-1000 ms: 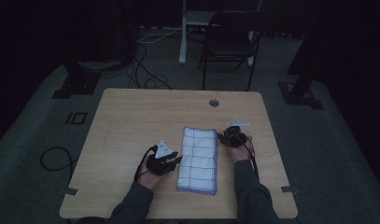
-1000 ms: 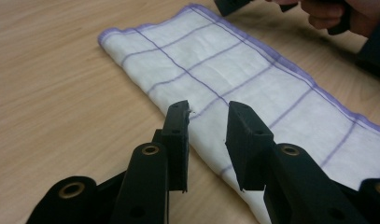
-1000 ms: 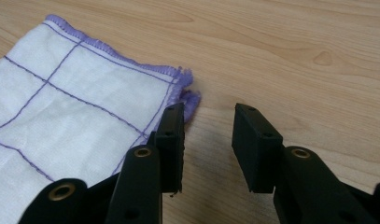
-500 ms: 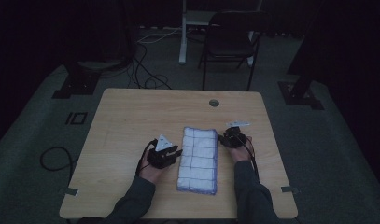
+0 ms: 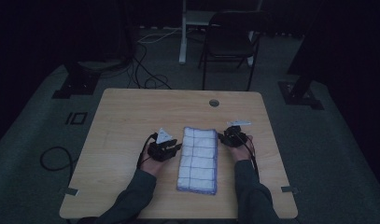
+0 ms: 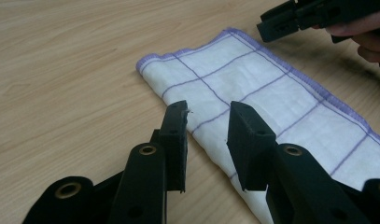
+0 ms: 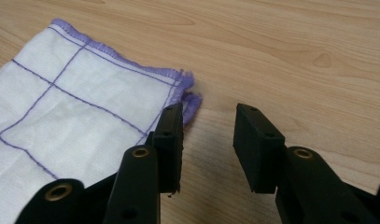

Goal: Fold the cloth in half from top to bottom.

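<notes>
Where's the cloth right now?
In the high view the cloth lies flat at mid-table, toward the near edge, between the left gripper and the right gripper.

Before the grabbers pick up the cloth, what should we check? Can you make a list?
1. Left hand-held gripper open: ok.
2. Right hand-held gripper open: ok.
3. Folded cloth lying flat on the table: ok.
4. Left jaws straddle the cloth's long edge: ok.
5. Right jaws around the cloth's corner: not ok, the corner sits beside one jaw.
6. How many cloth layers each would catch: cannot tell.
</notes>
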Motion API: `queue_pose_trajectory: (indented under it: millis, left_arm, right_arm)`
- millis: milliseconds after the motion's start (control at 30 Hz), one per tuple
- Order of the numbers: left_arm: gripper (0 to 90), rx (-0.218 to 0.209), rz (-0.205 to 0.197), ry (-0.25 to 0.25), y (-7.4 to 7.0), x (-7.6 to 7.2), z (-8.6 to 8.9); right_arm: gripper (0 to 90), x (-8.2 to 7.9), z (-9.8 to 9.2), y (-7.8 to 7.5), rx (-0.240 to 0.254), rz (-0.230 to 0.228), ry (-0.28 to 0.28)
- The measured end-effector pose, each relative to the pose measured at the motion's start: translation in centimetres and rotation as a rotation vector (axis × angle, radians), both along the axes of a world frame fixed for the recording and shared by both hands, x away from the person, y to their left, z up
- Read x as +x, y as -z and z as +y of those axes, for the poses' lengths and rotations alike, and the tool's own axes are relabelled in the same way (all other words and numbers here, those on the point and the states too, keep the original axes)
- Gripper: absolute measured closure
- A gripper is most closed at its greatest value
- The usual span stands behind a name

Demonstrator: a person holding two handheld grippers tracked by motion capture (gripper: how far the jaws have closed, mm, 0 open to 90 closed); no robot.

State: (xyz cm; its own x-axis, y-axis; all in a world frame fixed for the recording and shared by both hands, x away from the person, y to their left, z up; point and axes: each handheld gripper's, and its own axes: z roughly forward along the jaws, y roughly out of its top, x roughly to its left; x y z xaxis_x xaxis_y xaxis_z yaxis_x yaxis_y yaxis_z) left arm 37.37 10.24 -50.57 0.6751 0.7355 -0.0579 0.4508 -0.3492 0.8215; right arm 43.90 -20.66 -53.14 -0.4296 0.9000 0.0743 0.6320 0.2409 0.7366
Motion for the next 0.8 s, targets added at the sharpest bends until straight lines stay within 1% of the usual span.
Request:
queue_pose_trajectory:
  millis: [233,300,367,433,500,667,800]
  left_arm:
    - [68.0,0.009,0.002,0.005,0.1,1.0,-0.4]
    - [68.0,0.023,-0.002,0.011,0.1,1.2,-0.7]
    - [67.7,0.020,-0.002,0.009,0.2,1.5,-0.9]
    - [67.7,0.025,-0.005,0.007,0.1,1.8,-1.1]
    - [67.7,0.034,-0.019,0.004,0.1,2.0,-1.3]
    - [67.3,0.029,-0.031,-0.001,0.1,2.5,-1.6]
    - [66.1,0.033,-0.024,-0.007,0.3,3.0,-1.9]
  right_arm:
    - [61.0,-0.1,0.2,-0.2,0.008,-0.007,-0.011]
    - [60.8,0.0,0.3,-0.2,0.007,-0.007,-0.011]
    - [60.7,0.0,0.4,-0.3,0.010,-0.010,-0.013]
    - [60.5,0.0,0.6,-0.3,0.011,-0.012,-0.017]
    - [60.2,0.0,0.7,-0.4,0.013,-0.014,-0.021]
    - [59.7,0.1,1.2,-0.2,0.015,-0.007,-0.032]
    - [58.5,0.1,1.5,-0.1,0.024,-0.002,-0.037]
